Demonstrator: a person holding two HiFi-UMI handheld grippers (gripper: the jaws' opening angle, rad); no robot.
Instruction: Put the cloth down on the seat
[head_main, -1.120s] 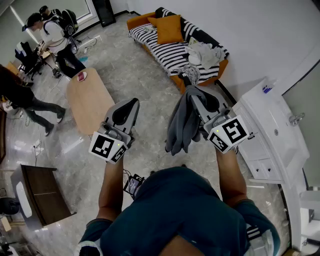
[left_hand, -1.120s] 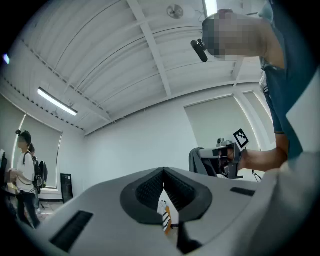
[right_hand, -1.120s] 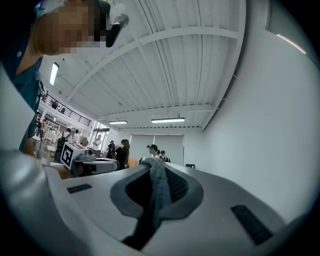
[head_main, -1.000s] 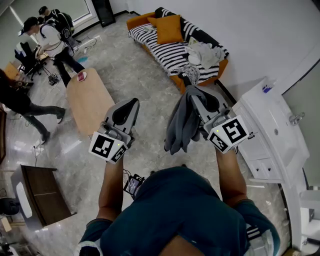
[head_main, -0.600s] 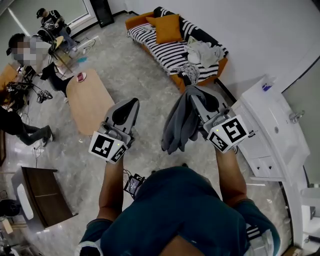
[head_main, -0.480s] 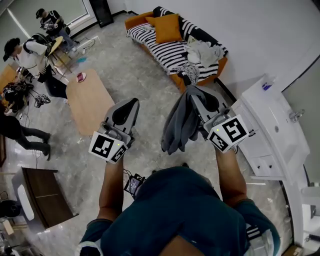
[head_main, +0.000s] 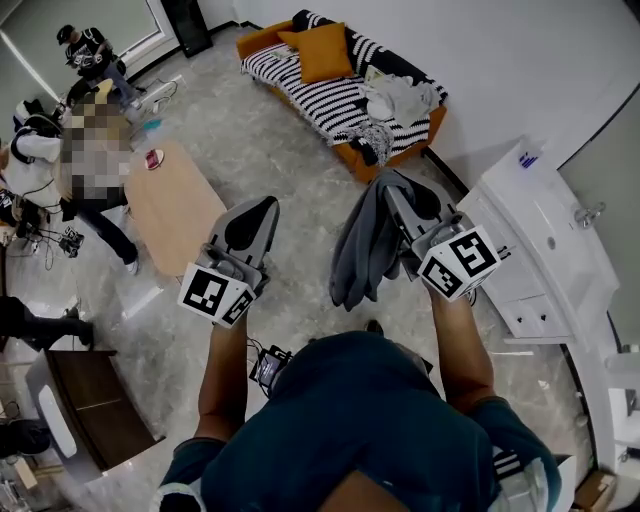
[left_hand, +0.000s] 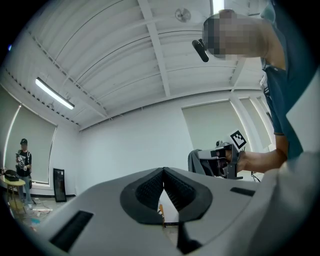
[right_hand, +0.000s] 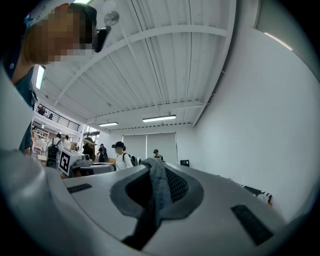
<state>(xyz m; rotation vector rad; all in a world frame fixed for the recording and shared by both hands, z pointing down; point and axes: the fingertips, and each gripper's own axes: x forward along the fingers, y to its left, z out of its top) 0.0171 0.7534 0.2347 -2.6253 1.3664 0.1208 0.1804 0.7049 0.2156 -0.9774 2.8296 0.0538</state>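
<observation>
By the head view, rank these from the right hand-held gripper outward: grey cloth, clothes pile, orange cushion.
1. grey cloth, clamped in the right hand-held gripper, hanging at its left.
2. clothes pile, ahead on the striped sofa's near end.
3. orange cushion, farther along the sofa.

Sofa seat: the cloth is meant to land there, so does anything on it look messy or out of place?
Yes. A crumpled heap of pale clothes is dumped at the striped sofa's right end, with a speckled garment spilling over the front edge toward the floor. The stretch beside the orange cushion looks bare.
</observation>
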